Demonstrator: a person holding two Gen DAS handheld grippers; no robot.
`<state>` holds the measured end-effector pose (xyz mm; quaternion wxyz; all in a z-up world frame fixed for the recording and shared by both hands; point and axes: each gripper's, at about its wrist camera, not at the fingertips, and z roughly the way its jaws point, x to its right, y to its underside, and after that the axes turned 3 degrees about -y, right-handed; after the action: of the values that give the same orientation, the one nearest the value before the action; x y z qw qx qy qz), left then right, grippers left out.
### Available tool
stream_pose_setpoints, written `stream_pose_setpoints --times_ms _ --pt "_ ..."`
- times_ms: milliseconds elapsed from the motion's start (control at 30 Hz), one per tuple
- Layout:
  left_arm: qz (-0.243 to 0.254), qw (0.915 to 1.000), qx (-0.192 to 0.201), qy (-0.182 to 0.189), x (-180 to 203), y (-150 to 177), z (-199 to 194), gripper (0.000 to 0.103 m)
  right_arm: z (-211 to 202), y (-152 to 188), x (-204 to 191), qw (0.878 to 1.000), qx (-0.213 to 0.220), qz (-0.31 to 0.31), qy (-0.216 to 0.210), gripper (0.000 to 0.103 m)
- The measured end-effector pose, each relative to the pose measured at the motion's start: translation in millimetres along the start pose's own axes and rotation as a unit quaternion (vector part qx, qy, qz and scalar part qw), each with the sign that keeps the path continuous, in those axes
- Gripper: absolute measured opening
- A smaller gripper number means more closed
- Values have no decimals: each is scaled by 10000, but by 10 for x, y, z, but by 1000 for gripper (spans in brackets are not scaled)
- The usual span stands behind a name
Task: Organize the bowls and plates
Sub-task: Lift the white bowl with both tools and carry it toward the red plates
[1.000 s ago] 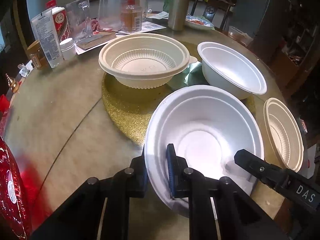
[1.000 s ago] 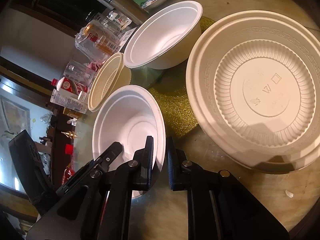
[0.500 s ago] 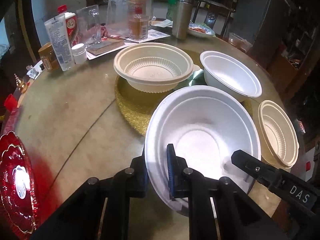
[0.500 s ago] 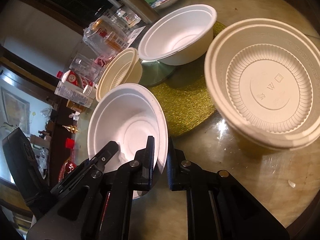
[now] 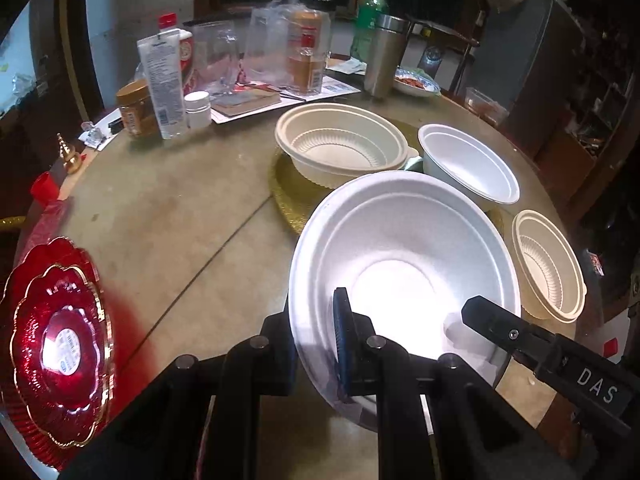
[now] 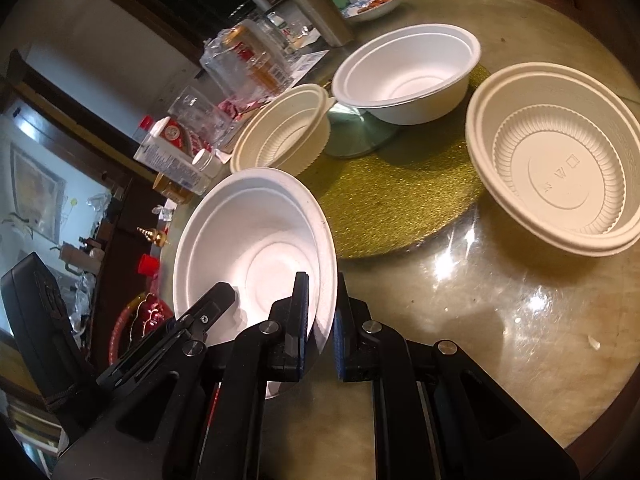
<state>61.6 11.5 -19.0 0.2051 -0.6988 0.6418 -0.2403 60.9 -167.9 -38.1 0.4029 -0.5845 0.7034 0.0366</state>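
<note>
White bowl [image 5: 404,264] rim sits clamped in both left tool [image 5: 316,344] and right tool [image 6: 322,320].

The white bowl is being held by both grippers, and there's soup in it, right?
No soup: the white bowl is empty, as the left wrist view shows. The rest holds: the left gripper and the right gripper each pinch its rim.
</note>
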Motion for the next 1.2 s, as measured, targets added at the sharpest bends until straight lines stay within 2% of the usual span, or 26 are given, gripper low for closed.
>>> stream_pose_setpoints --times_ms 767,1200 --pt "-375 9972 605 -221 -537 120 -598 14 -125 227 -697 9972 98 -714 -215 10" --pt "-717 9924 801 -590 -990 205 -833 14 47 366 -1177 9920 -100 -1150 -506 10"
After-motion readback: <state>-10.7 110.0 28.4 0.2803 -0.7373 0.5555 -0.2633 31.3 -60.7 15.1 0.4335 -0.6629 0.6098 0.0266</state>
